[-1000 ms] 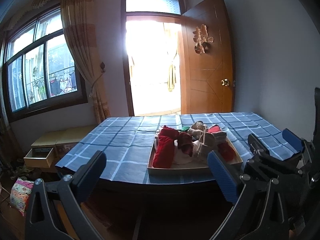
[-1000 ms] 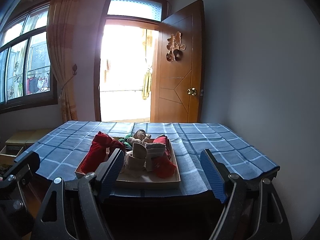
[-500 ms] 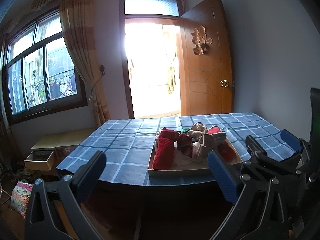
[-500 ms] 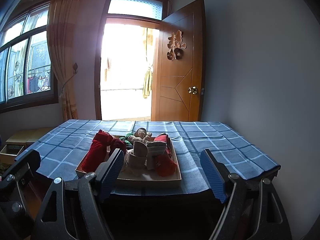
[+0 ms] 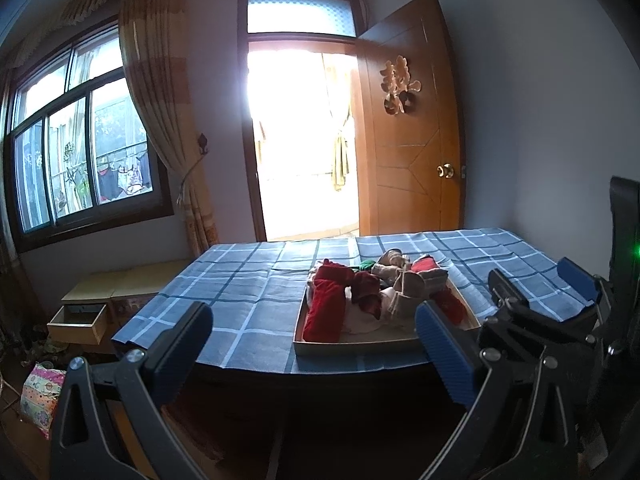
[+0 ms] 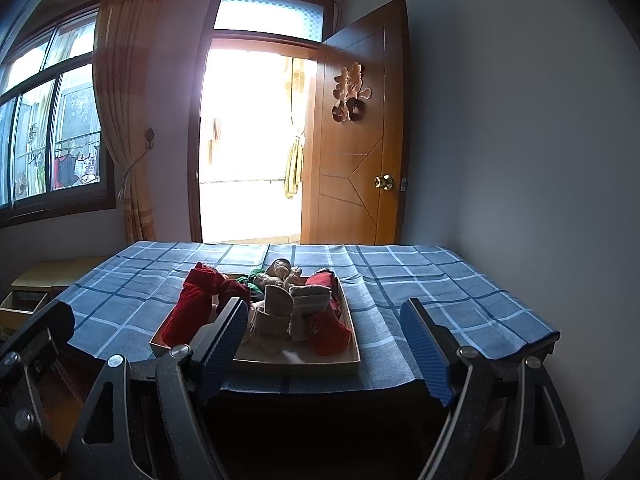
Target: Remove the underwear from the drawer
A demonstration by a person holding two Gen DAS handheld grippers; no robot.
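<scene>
**Both hand-held grippers wait before the drawer of underwear**

While both tools hang short of the near edge, the surface (image 6: 420, 280), covered by a blue checked cloth, carries a shallow pale drawer (image 6: 304, 366) that sits flat near its front. Heaped inside lies the underwear (image 6: 276, 312): red rolled pieces at the left and front right, beige folded ones in the middle, a green scrap at the back. None of it has left the drawer.

The left hand-held gripper (image 5: 312, 344) has its blue-padded jaws spread wide, with nothing between them, and it touches nothing. The right hand-held gripper (image 6: 324, 340) is likewise released, its jaws standing far apart and framing the drawer's front in its own view without contact. In the left wrist view the right tool shows at the right side, beside the drawer.

Behind the surface a wooden door (image 6: 356, 140) stands open onto bright daylight. A low cabinet (image 5: 120, 284) with one small drawer pulled out stands under the window (image 5: 80, 152) at the left.
</scene>
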